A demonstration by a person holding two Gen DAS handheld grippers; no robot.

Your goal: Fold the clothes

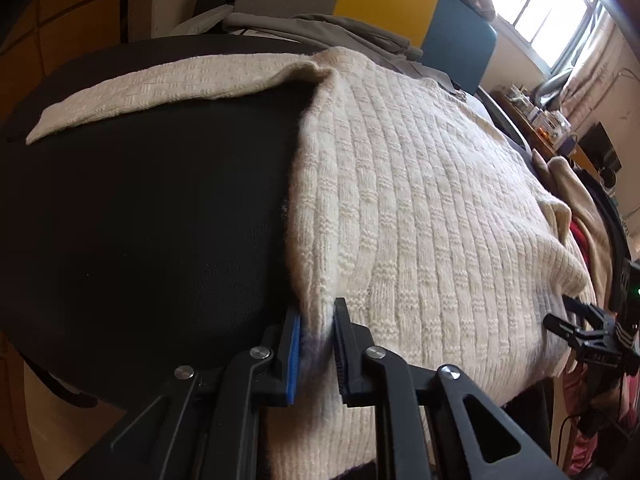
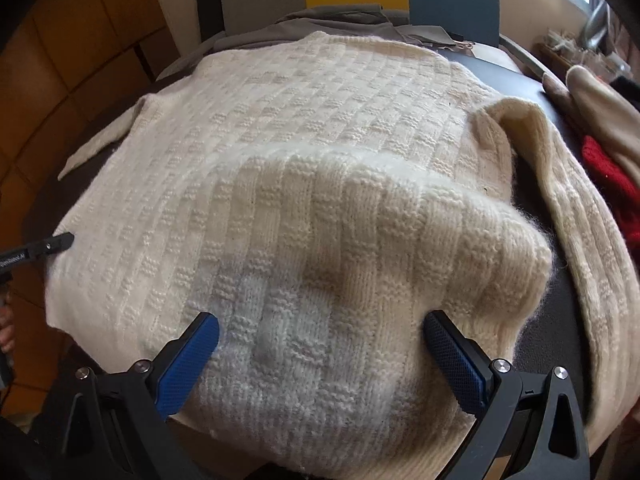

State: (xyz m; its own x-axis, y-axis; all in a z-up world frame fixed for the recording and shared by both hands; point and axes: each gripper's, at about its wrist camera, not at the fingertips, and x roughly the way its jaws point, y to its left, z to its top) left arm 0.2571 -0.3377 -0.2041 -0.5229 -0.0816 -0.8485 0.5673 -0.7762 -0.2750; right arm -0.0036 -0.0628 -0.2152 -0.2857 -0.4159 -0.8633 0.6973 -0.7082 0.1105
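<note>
Two claws, left claw (image 1: 316, 344) pinching cream sweater (image 1: 420, 200), right claw (image 2: 320, 356) spread

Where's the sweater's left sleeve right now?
In the left wrist view the sleeve lies flat across the black table, stretching away to the left of the cream sweater body, just in front of the grey garment.

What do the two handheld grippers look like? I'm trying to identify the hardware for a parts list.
Both are black plastic. The left gripper and right gripper each have two angular fingers with triangular cut-outs, round silver bolt heads at the joints, and blue textured pads. White lettering, too small to read, marks the left gripper's finger in the right wrist view.
</note>
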